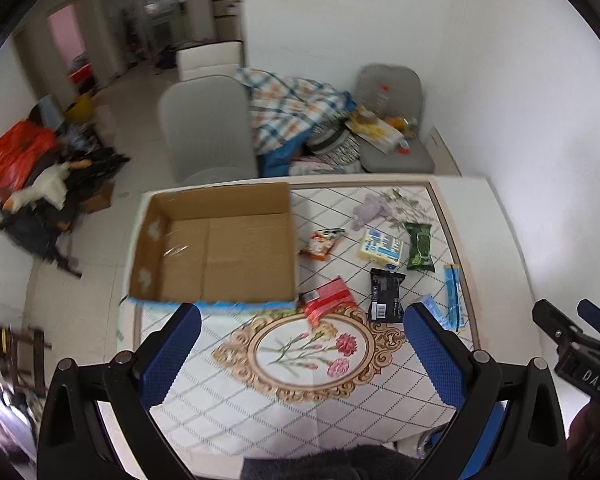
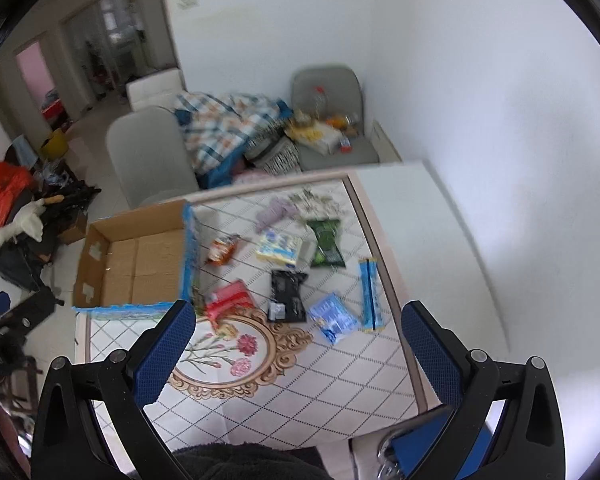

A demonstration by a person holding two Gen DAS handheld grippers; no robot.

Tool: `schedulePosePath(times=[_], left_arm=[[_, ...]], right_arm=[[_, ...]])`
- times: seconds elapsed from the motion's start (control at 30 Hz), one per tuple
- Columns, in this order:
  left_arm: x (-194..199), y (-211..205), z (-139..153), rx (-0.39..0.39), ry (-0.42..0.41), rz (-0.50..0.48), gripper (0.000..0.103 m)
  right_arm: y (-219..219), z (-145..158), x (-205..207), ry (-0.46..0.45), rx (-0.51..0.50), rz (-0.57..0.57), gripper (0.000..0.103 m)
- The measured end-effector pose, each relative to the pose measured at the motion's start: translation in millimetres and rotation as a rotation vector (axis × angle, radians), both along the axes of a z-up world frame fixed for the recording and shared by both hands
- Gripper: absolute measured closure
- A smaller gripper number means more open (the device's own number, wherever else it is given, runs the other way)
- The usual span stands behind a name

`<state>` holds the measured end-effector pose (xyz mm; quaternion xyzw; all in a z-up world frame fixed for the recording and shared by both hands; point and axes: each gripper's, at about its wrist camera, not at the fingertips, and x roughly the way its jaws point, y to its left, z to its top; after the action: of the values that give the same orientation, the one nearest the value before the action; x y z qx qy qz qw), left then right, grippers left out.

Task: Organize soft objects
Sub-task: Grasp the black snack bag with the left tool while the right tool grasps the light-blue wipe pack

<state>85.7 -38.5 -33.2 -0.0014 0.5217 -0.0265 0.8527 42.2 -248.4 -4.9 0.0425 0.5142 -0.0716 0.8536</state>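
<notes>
An open, empty cardboard box [image 1: 220, 244] [image 2: 140, 256] sits at the table's left. Right of it lie soft packets: an orange snack bag [image 1: 322, 242] [image 2: 222, 250], a red pack [image 1: 328, 298] [image 2: 228, 300], a black pack [image 1: 386, 290] [image 2: 286, 290], a yellow-blue pack [image 1: 380, 246] [image 2: 280, 248], a green pack [image 1: 420, 246] [image 2: 326, 242], a light blue pack [image 2: 332, 316], a blue strip [image 1: 454, 296] [image 2: 370, 294] and a lilac plush [image 1: 370, 208] [image 2: 274, 212]. My left gripper [image 1: 302, 356] and right gripper [image 2: 300, 354] are open and empty, high above the table's near part.
The table [image 2: 412, 208] has a patterned cloth and stands against a white wall on the right. Behind it are grey chairs [image 1: 208, 128], a checked blanket [image 1: 292, 108] and clutter. Bags lie on the floor at left [image 1: 32, 176]. The right gripper shows at the left wrist view's right edge [image 1: 580, 344].
</notes>
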Motion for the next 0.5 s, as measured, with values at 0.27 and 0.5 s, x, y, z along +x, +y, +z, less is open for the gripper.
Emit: schedulePosePath(times=[0.27, 0.5], left_arm=[[88, -65, -132, -0.029, 0.286, -0.144, 0.001], [129, -114, -246, 0.005, 0.509, -0.159, 0.011]], right_arm=[[-90, -136, 61, 0.232, 0.067, -0.115, 0.0], [-109, -289, 106, 0.429, 0.071, 0.005, 0.0]])
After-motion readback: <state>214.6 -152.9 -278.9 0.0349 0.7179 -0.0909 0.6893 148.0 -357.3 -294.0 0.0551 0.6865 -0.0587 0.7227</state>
